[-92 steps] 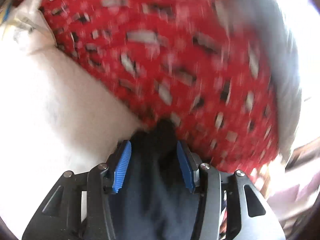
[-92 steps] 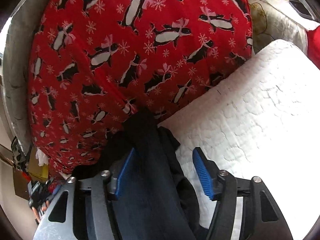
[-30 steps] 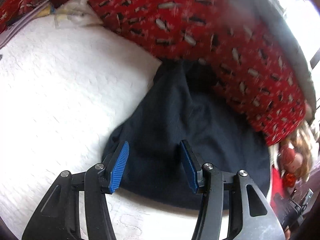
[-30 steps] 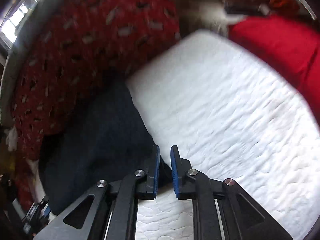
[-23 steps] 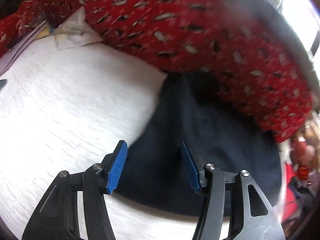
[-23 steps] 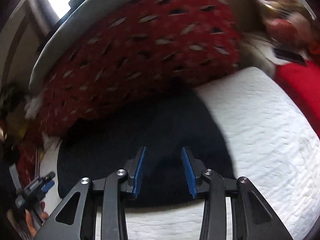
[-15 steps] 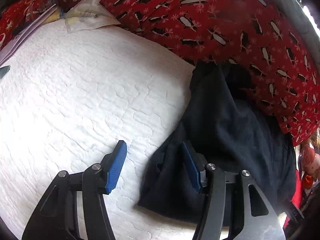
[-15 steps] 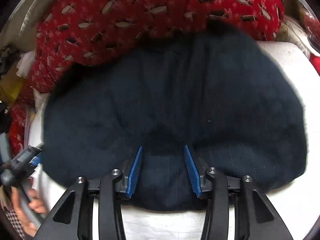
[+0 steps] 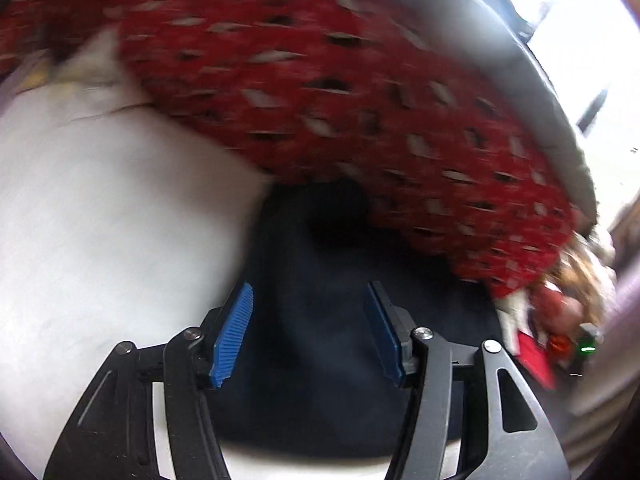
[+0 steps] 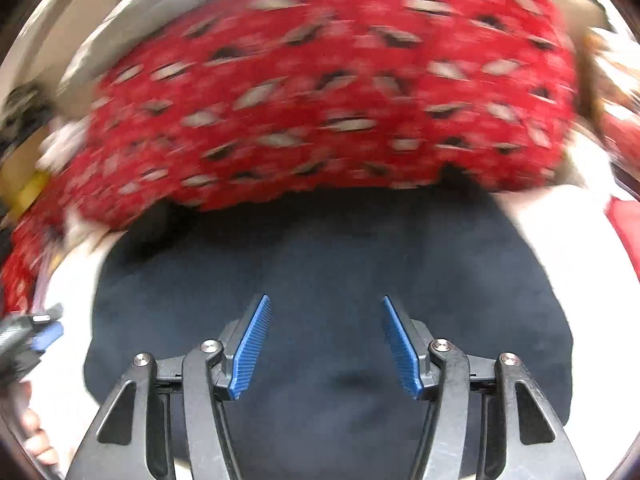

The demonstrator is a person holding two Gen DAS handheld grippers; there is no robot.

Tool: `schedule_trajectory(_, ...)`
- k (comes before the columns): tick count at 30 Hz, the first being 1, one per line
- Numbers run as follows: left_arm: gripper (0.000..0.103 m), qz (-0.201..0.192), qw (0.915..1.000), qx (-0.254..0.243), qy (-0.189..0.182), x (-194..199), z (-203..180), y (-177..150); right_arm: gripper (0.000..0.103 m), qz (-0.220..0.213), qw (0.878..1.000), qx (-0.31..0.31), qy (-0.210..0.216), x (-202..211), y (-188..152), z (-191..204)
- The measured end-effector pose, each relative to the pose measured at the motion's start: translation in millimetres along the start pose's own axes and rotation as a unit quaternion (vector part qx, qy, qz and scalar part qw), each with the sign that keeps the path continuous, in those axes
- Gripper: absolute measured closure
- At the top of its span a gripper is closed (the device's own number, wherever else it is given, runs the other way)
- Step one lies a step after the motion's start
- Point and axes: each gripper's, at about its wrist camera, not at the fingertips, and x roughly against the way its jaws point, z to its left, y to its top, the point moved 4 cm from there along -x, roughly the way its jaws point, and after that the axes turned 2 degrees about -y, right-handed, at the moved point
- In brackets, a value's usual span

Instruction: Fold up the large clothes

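Note:
A dark navy garment (image 10: 328, 256) lies spread in a wide folded shape on the white quilted mattress (image 9: 100, 208); it also shows in the left wrist view (image 9: 316, 280). My left gripper (image 9: 308, 308) is open and empty, its blue pads over the garment's left part. My right gripper (image 10: 326, 320) is open wide and empty, over the garment's near middle. The left gripper's tip (image 10: 36, 328) shows at the garment's left edge in the right wrist view. Both views are blurred by motion.
A red penguin-print duvet (image 10: 320, 92) is bunched along the far side of the garment, its edge touching it. A white plastic bag (image 9: 92, 64) lies at the far left. Red items and clutter (image 9: 560, 320) sit off the mattress to the right.
Both grippers let go of the garment and opened. The right gripper swung over the garment's middle and opened wider. The left gripper moved right, back over the garment.

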Motion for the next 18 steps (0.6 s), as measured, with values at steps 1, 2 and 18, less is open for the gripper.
schedule_trajectory(1, 0.045, 0.018, 0.9998, -0.001, -0.007, -17.1, -8.6, 10.0, 0.041, 0.0, 1.0, -0.012, -0.013, -3.8, 3.1, -13.5)
schedule_trajectory(2, 0.045, 0.033, 0.9994, 0.0, -0.012, -34.0, -15.2, 18.3, 0.041, 0.001, 0.999, -0.031, -0.026, -10.7, 4.3, -35.6)
schedule_trajectory(18, 0.086, 0.08, 0.9666, 0.243, 0.011, -147.3, 69.7, 85.4, 0.018, -0.028, 0.998, 0.061, -0.004, -46.2, -17.8, -61.2)
